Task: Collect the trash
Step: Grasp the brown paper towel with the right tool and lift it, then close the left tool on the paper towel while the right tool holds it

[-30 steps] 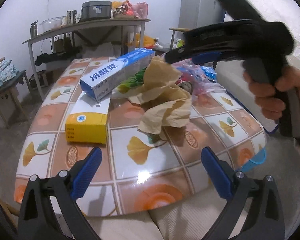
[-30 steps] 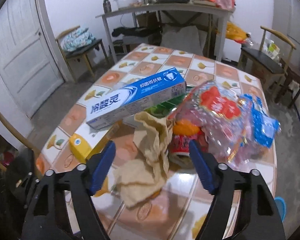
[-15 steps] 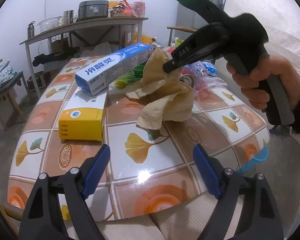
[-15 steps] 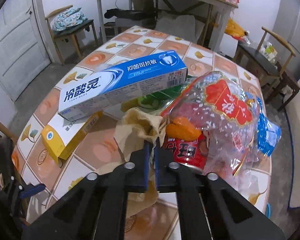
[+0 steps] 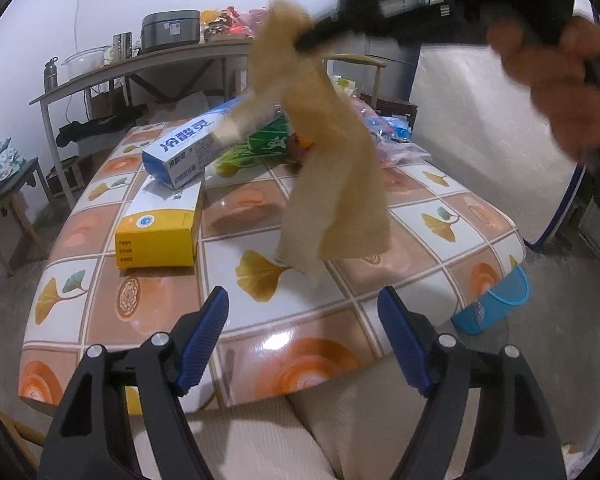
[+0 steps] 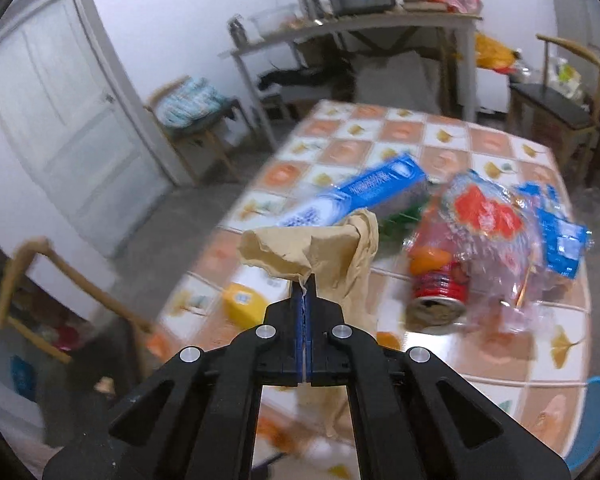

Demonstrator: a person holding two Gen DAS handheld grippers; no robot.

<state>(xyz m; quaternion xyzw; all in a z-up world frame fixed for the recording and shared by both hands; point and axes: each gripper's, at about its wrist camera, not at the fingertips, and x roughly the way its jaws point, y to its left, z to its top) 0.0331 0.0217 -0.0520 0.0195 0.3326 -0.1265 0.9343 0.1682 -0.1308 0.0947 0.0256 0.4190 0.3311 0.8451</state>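
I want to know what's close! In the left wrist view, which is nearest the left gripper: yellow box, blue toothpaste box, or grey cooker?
1. Yellow box, nearest the left gripper, table's left side.
2. Blue toothpaste box, behind it.
3. Grey cooker, on the far shelf.

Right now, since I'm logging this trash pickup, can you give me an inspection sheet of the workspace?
Surface: glossy tiled table with orange and leaf pattern.
Job's things: crumpled brown paper hanging clear of the table; red drink can lying under clear plastic wrappers.
Clutter: blue-and-white toothpaste box resting on yellow-and-white carton; green packet.
Grippers: right tongs shut on the paper; left tongs closing, nothing between them.
Cables: nothing seen.
Surroundings: blue plastic basket beside the table; white door; cluttered grey bench.
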